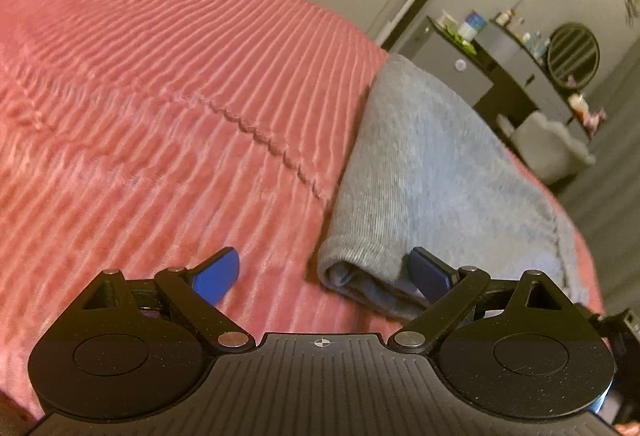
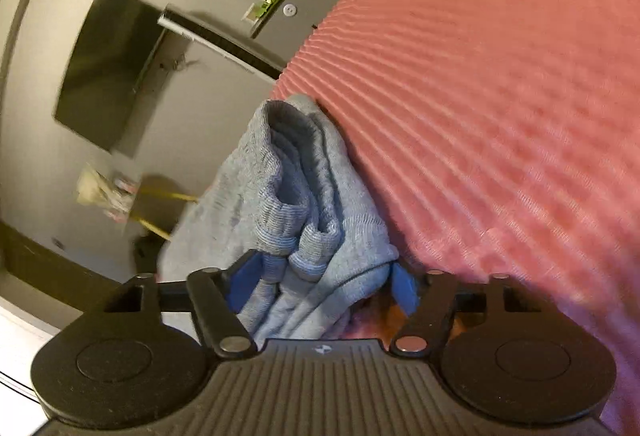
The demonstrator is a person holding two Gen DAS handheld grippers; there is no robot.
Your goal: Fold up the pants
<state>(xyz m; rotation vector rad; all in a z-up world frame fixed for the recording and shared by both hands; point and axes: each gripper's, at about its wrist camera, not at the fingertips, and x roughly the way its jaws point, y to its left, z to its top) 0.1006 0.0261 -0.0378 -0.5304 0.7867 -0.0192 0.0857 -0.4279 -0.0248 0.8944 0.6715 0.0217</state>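
Note:
The grey pants lie folded lengthwise on the pink ribbed bedspread, running away toward the bed's far edge. My left gripper is open just above the bed; the near folded end of the pants lies between its blue fingers, beside the right one. In the right wrist view, my right gripper has a bunched, layered end of the grey pants between its blue fingers. The jaws stand fairly wide with cloth filling the gap, lifted off the bedspread.
Past the bed's edge stand a dark shelf with bottles and small items and a round dark mirror. A dark wall panel and a doorframe show in the right wrist view. The grey floor lies beyond the bed.

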